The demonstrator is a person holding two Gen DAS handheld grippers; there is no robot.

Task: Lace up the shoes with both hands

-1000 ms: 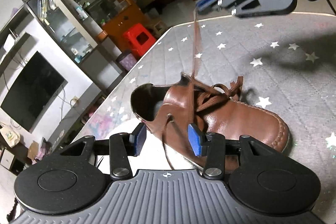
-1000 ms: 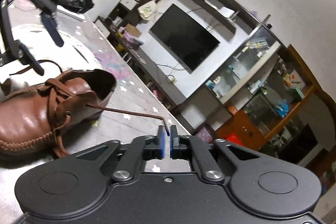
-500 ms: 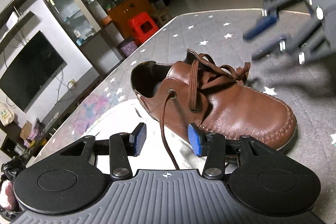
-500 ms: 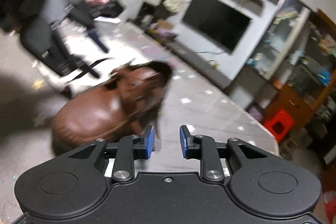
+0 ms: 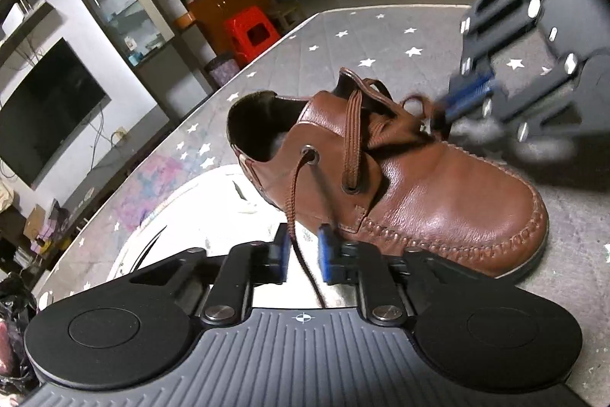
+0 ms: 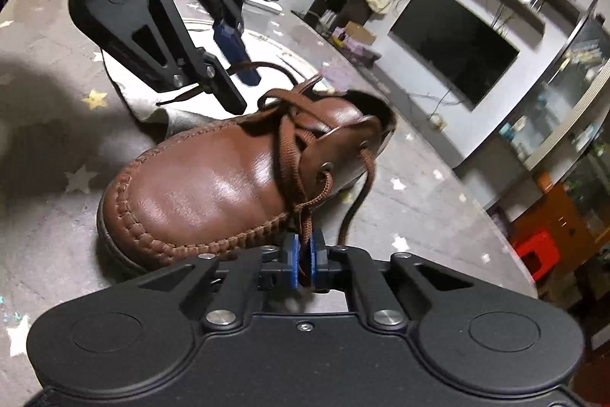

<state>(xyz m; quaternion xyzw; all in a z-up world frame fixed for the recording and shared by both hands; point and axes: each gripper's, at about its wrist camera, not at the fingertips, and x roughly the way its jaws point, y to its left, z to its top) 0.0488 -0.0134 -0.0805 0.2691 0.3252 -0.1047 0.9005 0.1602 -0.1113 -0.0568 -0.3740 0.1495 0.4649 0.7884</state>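
Right wrist: right gripper (image 6: 302,260) pinches lace (image 6: 305,220); left gripper (image 5: 302,254) parted around lace.

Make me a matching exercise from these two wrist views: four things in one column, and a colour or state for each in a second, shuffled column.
Column one:
1. shoe
2. stool
3. left hand-held gripper
4. right hand-held gripper

Column two:
A. red
B. open around a lace
C. brown leather
D. nearly shut on a lace loop

Pairs: 1-C, 2-A, 3-B, 4-D
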